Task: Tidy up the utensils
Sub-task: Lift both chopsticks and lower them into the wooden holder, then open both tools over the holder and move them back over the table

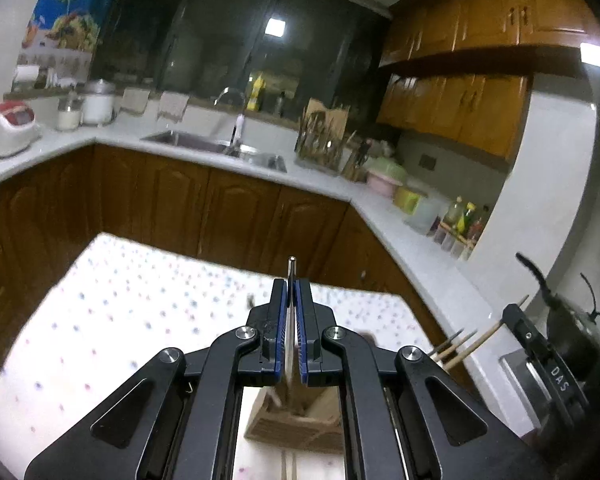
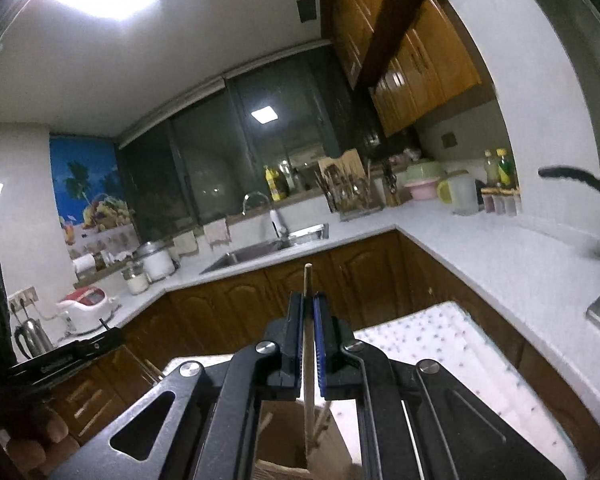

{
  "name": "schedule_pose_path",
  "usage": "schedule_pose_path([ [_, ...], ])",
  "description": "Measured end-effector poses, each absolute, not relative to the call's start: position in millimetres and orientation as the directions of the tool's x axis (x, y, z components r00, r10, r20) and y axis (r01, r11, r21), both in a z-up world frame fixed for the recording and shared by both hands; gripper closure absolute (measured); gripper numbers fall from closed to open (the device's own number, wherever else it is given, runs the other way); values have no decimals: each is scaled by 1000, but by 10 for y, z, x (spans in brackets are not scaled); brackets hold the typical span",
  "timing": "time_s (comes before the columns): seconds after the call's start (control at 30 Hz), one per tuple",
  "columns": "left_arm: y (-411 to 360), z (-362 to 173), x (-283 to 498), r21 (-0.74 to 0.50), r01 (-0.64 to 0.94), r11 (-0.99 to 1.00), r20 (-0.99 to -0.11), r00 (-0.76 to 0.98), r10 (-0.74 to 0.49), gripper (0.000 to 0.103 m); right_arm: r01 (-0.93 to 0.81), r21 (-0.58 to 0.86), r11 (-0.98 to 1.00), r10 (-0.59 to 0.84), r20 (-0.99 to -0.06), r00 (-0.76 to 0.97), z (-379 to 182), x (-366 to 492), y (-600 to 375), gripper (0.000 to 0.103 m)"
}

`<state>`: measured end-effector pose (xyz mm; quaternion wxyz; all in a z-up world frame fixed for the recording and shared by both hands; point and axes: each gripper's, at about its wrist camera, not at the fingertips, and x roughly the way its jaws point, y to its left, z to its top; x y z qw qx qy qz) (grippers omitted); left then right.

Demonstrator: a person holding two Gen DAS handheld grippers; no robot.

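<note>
- Left tool [image 1: 291,286]: its blue-lined jaws are pressed together on a thin metal utensil [image 1: 291,268], probably a steel chopstick or slim handle; I cannot tell which. The shaft runs along the tool's own line, tip poking out at twelve o'clock, the rest trailing back toward six between the jaws.
- Below that tool, at six o'clock, stands a wooden holder [image 1: 296,416] on the dotted counter [image 1: 120,300]. The lower end of the metal piece seems to hang right over its opening, though blur hides whether it is inside.
- Over at four o'clock from the left tool, the other tool shows with wooden sticks fanning from it.
- Right tool [image 2: 308,300]: jaws pinching a wooden chopstick [image 2: 307,280], long axis again in line with the tool, free end at twelve o'clock, lower end dropping toward six.
- Under it the same wooden holder [image 2: 300,440] sits open-topped, other wooden sticks already leaning inside. The chopstick's lower end looks to reach into that mouth.
- My guess: both hands are about equally near the holder, which lies straight down the shafts, so the coming move turns on keeping each piece upright over the opening.
</note>
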<state>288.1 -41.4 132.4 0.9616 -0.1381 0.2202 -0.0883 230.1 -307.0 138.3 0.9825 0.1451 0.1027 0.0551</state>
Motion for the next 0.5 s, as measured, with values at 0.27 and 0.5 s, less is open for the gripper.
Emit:
schedule_pose_path([
  [0.27,-480,956,2947,-281,109,953,-459,858,-233,99,-66,315,947,164,-294,942,920,2479,-3020,98],
  [0.5,-469,989,2949,-285,115,951,-462,853,-242,99,-69,307,949,172,-324,930,891,2517,-3010,98],
])
